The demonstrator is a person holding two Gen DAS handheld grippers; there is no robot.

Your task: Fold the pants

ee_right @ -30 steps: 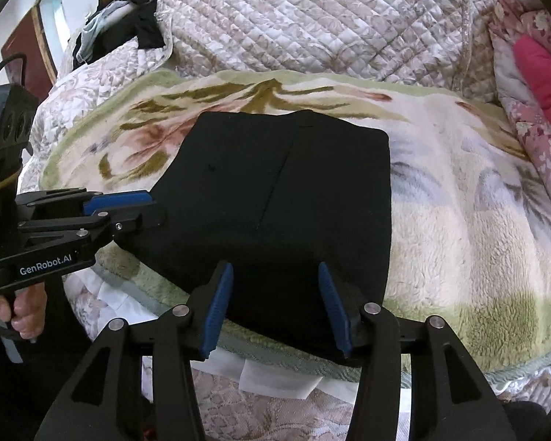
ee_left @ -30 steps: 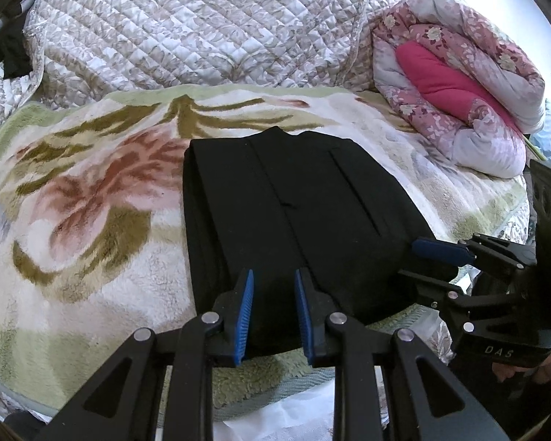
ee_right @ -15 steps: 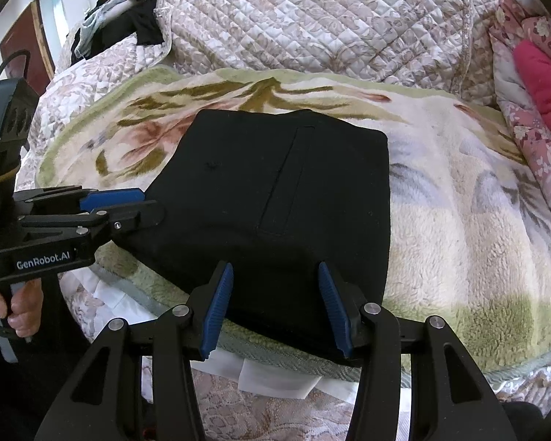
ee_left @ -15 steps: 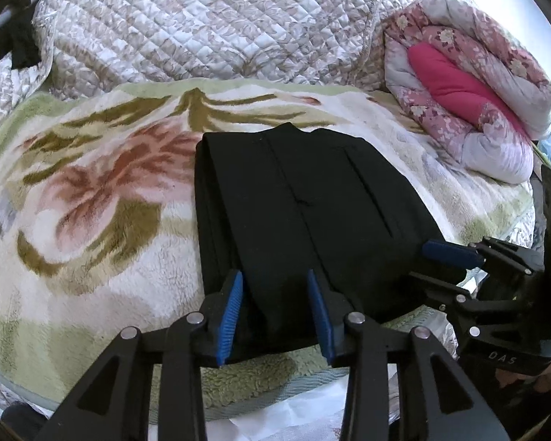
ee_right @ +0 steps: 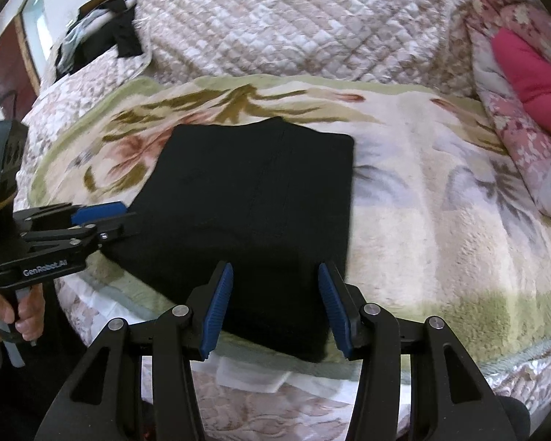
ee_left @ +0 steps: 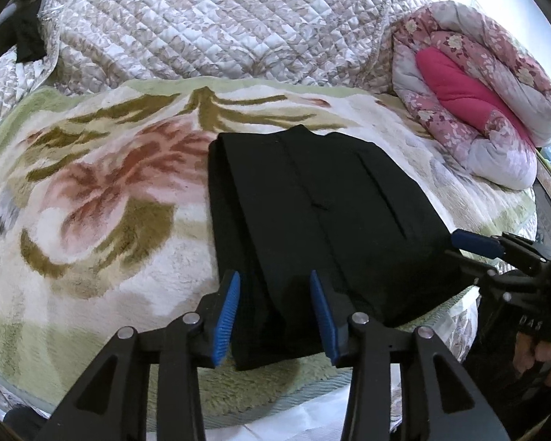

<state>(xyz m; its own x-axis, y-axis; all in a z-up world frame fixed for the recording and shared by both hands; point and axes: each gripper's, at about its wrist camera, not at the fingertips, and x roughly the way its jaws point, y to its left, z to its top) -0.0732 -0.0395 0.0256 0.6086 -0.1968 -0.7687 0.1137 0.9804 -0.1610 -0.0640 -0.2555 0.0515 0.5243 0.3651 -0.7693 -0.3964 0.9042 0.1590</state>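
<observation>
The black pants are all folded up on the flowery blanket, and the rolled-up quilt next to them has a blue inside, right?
Not quite: the inside of the rolled-up quilt is pink, not blue, as the left wrist view shows. The rest holds: the black pants lie folded on the flowery blanket.

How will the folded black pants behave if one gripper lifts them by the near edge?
The pants are probably floppy: stacked cloth layers show at the left edge, so they would likely sag and unfold. They are unlikely to slide much on the fleecy blanket.
</observation>
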